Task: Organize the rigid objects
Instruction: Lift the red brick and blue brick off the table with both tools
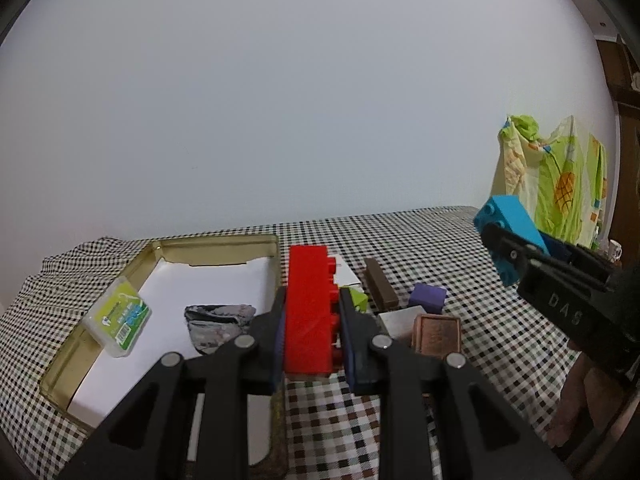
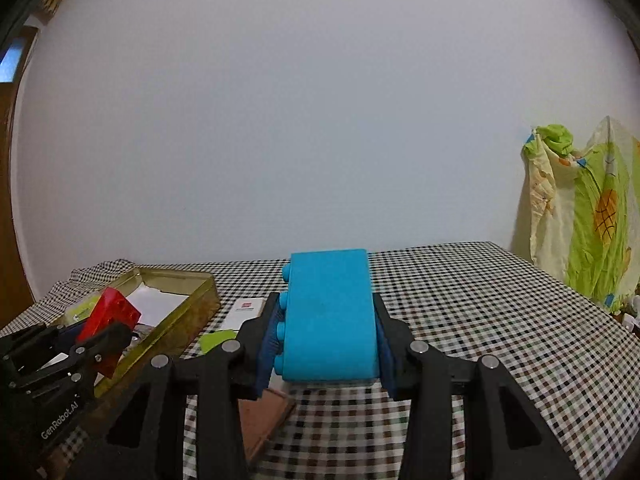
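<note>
My left gripper (image 1: 310, 324) is shut on a long red brick (image 1: 308, 312), held above the checkered cloth just right of the gold tin (image 1: 216, 249). That brick, studs facing right, also shows at the left of the right wrist view as the red brick (image 2: 109, 312), over the tin (image 2: 188, 324). My right gripper (image 2: 326, 334) is shut on a wide blue brick (image 2: 330, 316) with its studs to the left. Seen from the left wrist, this blue brick (image 1: 508, 228) hangs high at the right in the right gripper (image 1: 506, 250).
The tin holds white paper (image 1: 200, 292), a small green box (image 1: 118, 316) and a grey crumpled thing (image 1: 216, 320). On the cloth lie a brown bar (image 1: 380, 282), purple cube (image 1: 428, 298), green block (image 1: 358, 298), white block (image 1: 398, 320), copper box (image 1: 438, 332) and a white card (image 2: 246, 312). A patterned cloth (image 2: 588, 220) hangs at right.
</note>
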The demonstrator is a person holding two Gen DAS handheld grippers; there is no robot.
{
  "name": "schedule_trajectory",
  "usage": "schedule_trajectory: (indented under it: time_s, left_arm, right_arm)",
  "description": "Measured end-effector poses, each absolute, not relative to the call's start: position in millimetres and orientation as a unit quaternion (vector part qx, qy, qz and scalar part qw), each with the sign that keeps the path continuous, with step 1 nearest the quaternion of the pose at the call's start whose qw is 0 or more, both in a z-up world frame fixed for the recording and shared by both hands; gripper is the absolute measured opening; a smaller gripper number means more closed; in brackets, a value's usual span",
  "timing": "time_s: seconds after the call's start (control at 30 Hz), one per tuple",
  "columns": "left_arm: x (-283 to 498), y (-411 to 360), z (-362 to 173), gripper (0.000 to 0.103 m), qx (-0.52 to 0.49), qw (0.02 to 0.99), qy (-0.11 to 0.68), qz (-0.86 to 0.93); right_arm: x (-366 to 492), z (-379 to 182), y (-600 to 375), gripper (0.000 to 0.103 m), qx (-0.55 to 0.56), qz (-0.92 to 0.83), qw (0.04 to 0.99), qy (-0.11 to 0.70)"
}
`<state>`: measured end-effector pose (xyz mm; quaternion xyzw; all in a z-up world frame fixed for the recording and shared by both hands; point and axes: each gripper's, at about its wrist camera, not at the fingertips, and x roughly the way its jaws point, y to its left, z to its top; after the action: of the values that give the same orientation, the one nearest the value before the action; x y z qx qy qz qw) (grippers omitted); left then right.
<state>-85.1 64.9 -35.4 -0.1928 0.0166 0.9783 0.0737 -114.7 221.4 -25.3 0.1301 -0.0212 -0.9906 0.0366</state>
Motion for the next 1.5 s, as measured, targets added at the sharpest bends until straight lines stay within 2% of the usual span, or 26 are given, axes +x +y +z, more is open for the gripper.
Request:
schedule_trajectory:
  time_s: [0.5, 1.5]
  left_arm:
    - [-88, 26, -37, 0.021, -0.185, 0.04, 0.0, 0.982]
    - [-91, -1, -38, 0.021, -0.181, 0.003, -0.018, 0.983]
  right_arm:
    - [-109, -28, 169, 0.045, 0.126, -0.988, 0.088, 0.001]
    - [-110, -32, 115, 0.045, 0.122, -0.981, 0.154, 0.01]
